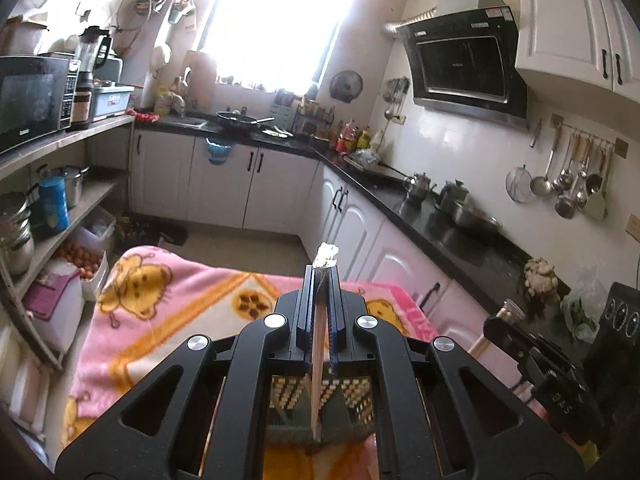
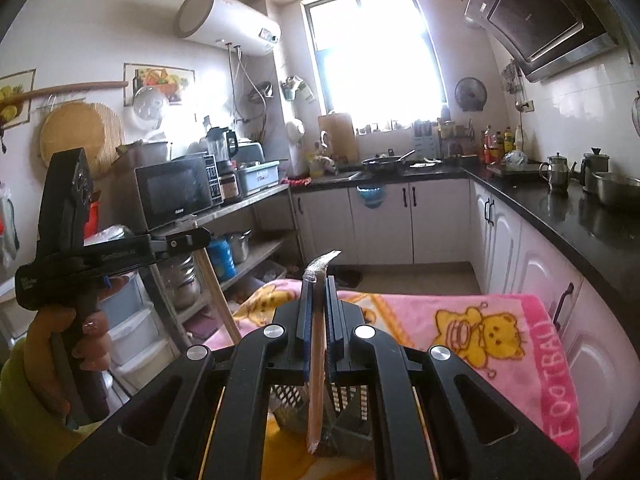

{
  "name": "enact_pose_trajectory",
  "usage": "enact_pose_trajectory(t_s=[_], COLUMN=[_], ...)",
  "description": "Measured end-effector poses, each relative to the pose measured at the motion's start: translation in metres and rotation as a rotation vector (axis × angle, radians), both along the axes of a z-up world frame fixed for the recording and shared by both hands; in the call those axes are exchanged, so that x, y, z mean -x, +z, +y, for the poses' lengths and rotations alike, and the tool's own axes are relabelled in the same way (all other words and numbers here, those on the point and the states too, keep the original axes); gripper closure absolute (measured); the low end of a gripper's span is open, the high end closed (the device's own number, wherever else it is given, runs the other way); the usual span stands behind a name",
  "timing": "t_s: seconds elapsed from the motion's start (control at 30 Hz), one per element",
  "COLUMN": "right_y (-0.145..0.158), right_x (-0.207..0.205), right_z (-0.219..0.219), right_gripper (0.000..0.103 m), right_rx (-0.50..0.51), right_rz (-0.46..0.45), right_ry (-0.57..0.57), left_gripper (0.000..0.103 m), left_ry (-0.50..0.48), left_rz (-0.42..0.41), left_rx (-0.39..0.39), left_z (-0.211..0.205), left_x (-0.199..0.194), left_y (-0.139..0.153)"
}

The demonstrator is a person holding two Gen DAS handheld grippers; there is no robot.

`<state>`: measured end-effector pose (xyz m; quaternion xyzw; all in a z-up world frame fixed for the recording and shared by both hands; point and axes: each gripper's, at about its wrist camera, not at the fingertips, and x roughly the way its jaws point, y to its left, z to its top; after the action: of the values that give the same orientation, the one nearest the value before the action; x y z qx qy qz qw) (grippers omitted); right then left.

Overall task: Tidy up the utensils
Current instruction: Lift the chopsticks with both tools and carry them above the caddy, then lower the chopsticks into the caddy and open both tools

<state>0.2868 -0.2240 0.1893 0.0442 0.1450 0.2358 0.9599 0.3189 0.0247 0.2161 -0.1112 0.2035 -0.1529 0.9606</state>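
Note:
My left gripper (image 1: 321,276) is shut on a pair of wrapped wooden chopsticks (image 1: 319,360); their crumpled clear wrapper sticks out above the fingertips, and their lower end hangs over a dark mesh utensil holder (image 1: 352,396). My right gripper (image 2: 318,280) is shut on another wrapped pair of chopsticks (image 2: 315,368), held upright over the same mesh holder (image 2: 344,400). The left gripper also shows in the right wrist view (image 2: 192,236) at the left, held by a hand, with its chopsticks slanting down. The right gripper's body shows in the left wrist view (image 1: 532,344) at the right.
A pink cartoon blanket (image 1: 168,304) covers the table under both grippers. A black L-shaped counter (image 1: 460,232) with kettles and a bowl runs along the right. A shelf rack (image 1: 72,200) with a microwave and pots stands at the left. Ladles hang on the right wall (image 1: 576,184).

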Motion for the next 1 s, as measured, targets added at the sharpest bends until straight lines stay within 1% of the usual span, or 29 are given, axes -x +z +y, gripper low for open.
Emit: enact_pose_trajectory(t_s=[0.17,0.43,0.63,0.8,1.0], right_y=[0.004,-0.007,-0.029,-0.053,-0.075], right_x=[-0.014,-0.037,-0.058,-0.07,-0.078], right_z=[0.006,0.021,0.031,0.037,0.039], right_gripper=[0.097,0.097,0.097,0.097,0.097], right_rx=[0.001,0.035,0.057,0.076,0.086], right_rz=[-0.019,-0.028,0.002,0.025,0.046], right_ry=[-0.012,-0.037,-0.048,-0.062,-0.068], left_gripper=[0.102,0.102,0.102,0.102,0.102], left_ry=[0.029,0.045,0.038,0.025,0.005], left_rz=[-0.015,0.028,0.069,0.096,0.104], left_rx=[-0.013,-0.01,0.004,0.026,0.031], left_z=[-0.002,-0.002,0.0,0.002,-0.001], left_x=[-0.012,-0.031,-0.039,-0.041,-0.038], left_y=[-0.003,-0.035,-0.063,-0.085,-0.103])
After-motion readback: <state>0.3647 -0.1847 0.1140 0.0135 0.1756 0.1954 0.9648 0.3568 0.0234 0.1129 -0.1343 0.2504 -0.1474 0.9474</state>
